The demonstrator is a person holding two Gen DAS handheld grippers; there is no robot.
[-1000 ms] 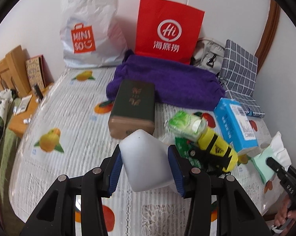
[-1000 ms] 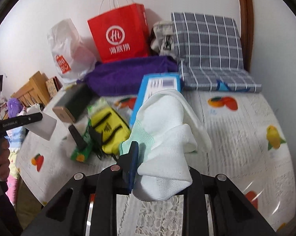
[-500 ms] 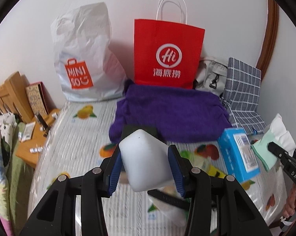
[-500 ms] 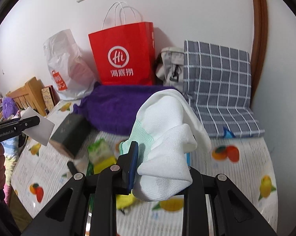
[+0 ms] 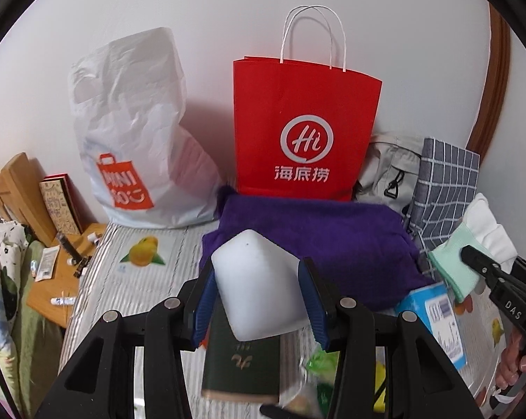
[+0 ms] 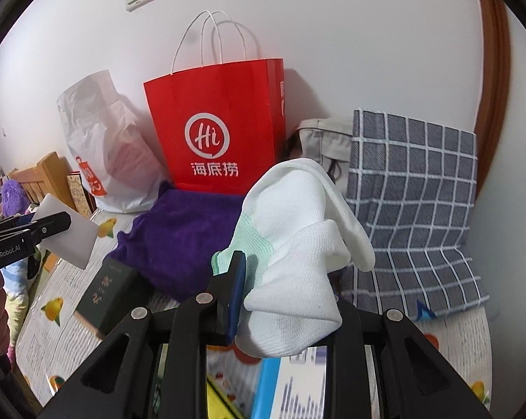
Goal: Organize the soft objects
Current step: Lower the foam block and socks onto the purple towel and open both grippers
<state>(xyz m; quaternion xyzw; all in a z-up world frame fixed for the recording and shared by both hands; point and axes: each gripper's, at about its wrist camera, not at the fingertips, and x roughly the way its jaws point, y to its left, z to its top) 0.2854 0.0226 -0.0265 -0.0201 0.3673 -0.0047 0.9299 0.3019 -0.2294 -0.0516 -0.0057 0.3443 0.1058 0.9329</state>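
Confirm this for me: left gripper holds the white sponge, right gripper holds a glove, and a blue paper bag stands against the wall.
Wrong on the bag: it is red, as both wrist views show. The rest holds: the left gripper grips the white sponge, the right gripper the glove.

Left black two-finger gripper [image 5: 259, 296] raised above the bed, blue-padded fingers [image 5: 202, 305] pressed against both sides of a white, soft foam block [image 5: 259, 282], gripped firmly. From the right wrist view, seen at far left, level and pointing inward. Right black two-finger gripper [image 6: 283, 296] also raised, clamped on a bunched white knit glove with a mint-green cuff [image 6: 297, 244]; only the left blue pad [image 6: 236, 293] visible, the other hidden under fabric. Bare fingers of the holding hand [image 5: 517, 363] wrapped around the right handle at lower right.
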